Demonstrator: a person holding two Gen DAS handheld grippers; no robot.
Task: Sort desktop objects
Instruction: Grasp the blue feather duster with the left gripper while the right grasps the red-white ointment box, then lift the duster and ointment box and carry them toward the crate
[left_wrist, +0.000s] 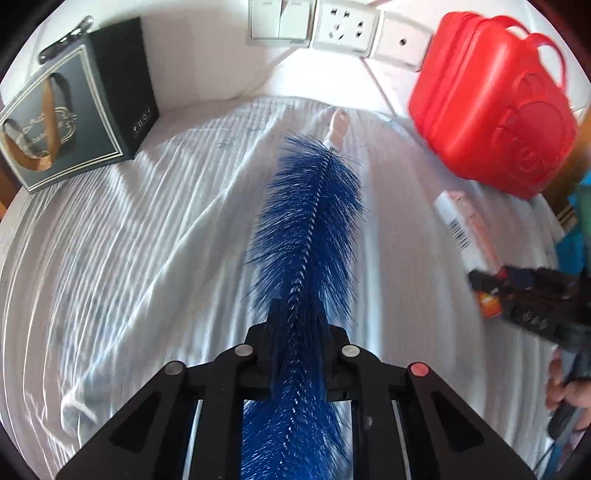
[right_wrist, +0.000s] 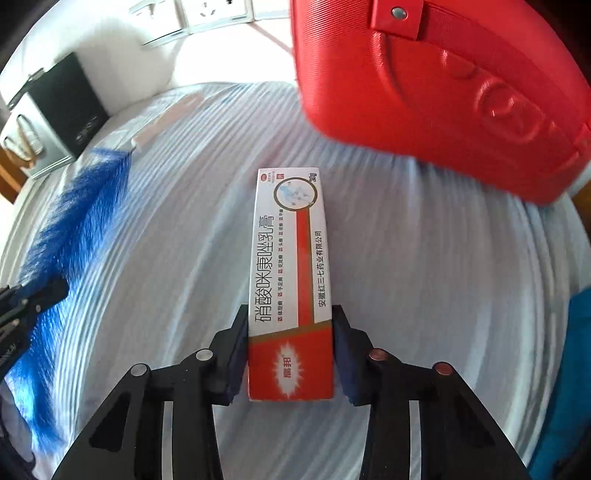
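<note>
Deep blue bristle brush (left_wrist: 306, 236) w/ a twisted dark spine, running fwd btwn the black fingers of the left gripper (left_wrist: 295, 332); pale peach handle tip at its far end. Ahead-right of that gripper, bright red case (left_wrist: 491, 110), embossed round emblem, same red handles. Ahead-left, black gift bag (left_wrist: 74, 110), silver double-line border, tan ribbon handle. White cloth (left_wrist: 129, 240) under it all, fine ribbed stripes. Right gripper (right_wrist: 290, 332), black w/ navy pads, flanks a white-and-red ointment box (right_wrist: 290, 280): black Chinese text, gold-brown trim, red band, white starburst on the red near end. Silver rivets on both tools, one pinkish-red.
</note>
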